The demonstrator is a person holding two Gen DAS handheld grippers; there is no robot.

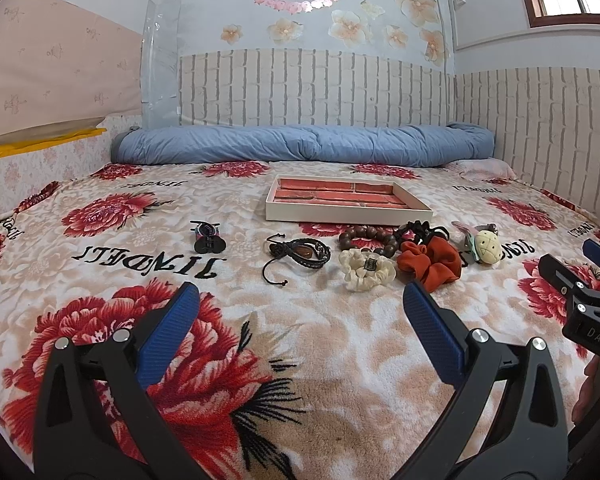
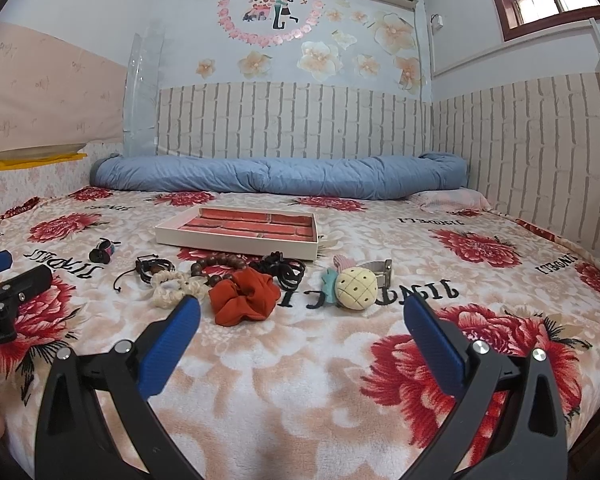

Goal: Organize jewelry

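A white jewelry box (image 1: 348,212) with a red lining lies on the bed; it also shows in the right wrist view (image 2: 236,246). In front of it lie a black hair clip (image 1: 207,236), a black cord bracelet (image 1: 298,254), a wooden bead bracelet (image 1: 368,237), a cream scrunchie (image 1: 366,270), an orange scrunchie (image 1: 430,262), black cords (image 1: 420,229) and a pineapple-shaped hair tie (image 1: 485,247). A metal watch (image 2: 380,270) lies behind the pineapple. My left gripper (image 1: 300,300) is open and empty, short of the row. My right gripper (image 2: 302,312) is open and empty, near the orange scrunchie (image 2: 244,298).
The bed has a flowered blanket (image 1: 300,360). A rolled blue quilt (image 1: 300,146) lies along the far wall. Brick-pattern walls close the back and right side. The right gripper shows at the right edge of the left wrist view (image 1: 580,280).
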